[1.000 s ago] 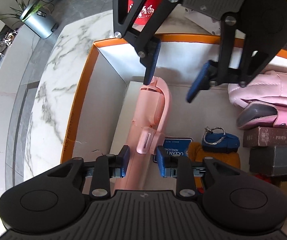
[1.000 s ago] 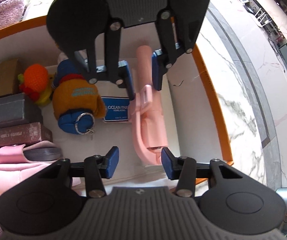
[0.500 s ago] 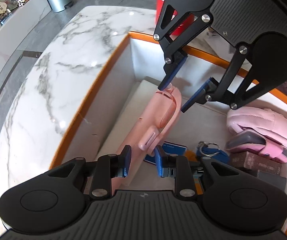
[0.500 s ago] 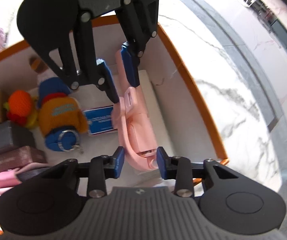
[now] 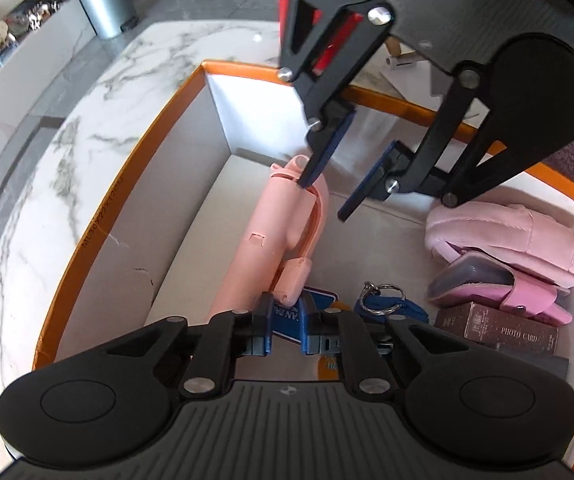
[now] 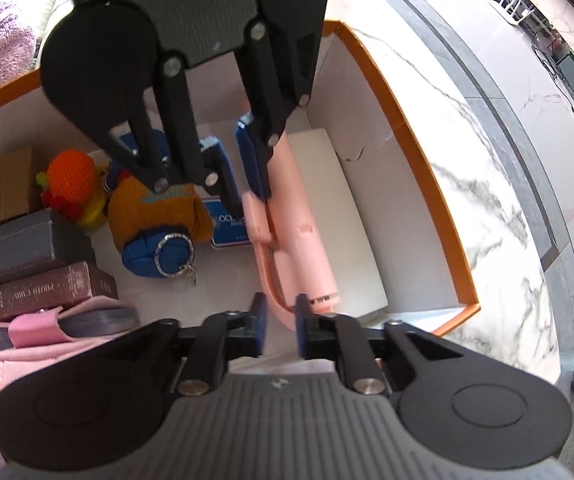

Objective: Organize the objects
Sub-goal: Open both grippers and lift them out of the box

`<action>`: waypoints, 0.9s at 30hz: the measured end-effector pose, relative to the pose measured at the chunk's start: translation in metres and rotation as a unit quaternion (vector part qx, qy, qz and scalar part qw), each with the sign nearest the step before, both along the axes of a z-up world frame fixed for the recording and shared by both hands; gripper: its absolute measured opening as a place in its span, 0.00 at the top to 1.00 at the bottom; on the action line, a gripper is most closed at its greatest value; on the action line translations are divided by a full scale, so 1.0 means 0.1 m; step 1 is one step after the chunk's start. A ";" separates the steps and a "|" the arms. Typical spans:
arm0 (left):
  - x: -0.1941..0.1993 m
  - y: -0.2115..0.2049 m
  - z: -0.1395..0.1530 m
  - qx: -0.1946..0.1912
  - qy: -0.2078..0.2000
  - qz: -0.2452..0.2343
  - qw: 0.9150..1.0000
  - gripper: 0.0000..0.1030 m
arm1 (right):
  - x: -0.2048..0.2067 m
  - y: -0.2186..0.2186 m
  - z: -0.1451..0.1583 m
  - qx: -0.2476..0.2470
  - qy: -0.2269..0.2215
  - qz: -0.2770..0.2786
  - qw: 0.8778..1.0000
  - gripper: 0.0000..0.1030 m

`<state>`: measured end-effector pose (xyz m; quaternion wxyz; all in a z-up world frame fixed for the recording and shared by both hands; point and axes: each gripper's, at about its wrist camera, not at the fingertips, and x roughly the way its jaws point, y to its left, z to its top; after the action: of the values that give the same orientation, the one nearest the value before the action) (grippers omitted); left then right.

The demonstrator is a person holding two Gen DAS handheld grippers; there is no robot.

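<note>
Both hand-held grippers reach into the orange-rimmed box (image 5: 99, 236) from opposite ends of a pink hair straightener (image 5: 275, 232) that lies along the box's floor. Left gripper (image 5: 286, 323): its 2 blue pads are drawn close about the straightener's hinged clip end, one pad on either side, though whether they actually press on it cannot be told from either view. Right gripper (image 6: 277, 322) looks from the far end; in its own view the 2 pads sit narrowly around the straightener's rounded tail, apparently touching it. In the left wrist view, however, the same right gripper (image 5: 329, 186) shows 1 pad against the straightener's top end and the other standing apart from it, so a firm grip cannot be confirmed.

Within the box, the straightener rests on a white flat slab (image 6: 351, 216) next to the box's long wall. Beside the straightener lies a blue card (image 6: 223, 228), and next to that an orange-and-blue plush keychain (image 6: 159, 224) with a metal ring. An orange knitted toy (image 6: 73, 172), a grey box (image 6: 31, 246), a brown "PHOTO CARD" box (image 6: 51, 290) and a pink pouch (image 5: 515, 240) fill the box's other side. The box sits on a white marble table (image 5: 47, 208).
</note>
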<state>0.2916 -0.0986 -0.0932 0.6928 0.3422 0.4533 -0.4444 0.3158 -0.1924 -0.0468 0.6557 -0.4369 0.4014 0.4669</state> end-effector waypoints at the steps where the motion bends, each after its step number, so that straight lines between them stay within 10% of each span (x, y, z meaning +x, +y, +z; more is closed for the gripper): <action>1: -0.03 0.00 0.01 0.000 -0.003 -0.003 1.000 0.90 | -0.01 0.00 0.00 0.000 -0.001 0.002 1.000 0.78; 27: -0.18 0.21 0.37 -0.026 -0.021 0.039 0.999 0.77 | -0.23 -0.15 0.00 0.005 -0.004 -0.007 1.000 0.61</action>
<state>0.2737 -0.0777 -0.0566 0.7277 0.3153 0.4396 -0.4217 0.2927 -0.2078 -0.0466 0.6627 -0.4323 0.3994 0.4631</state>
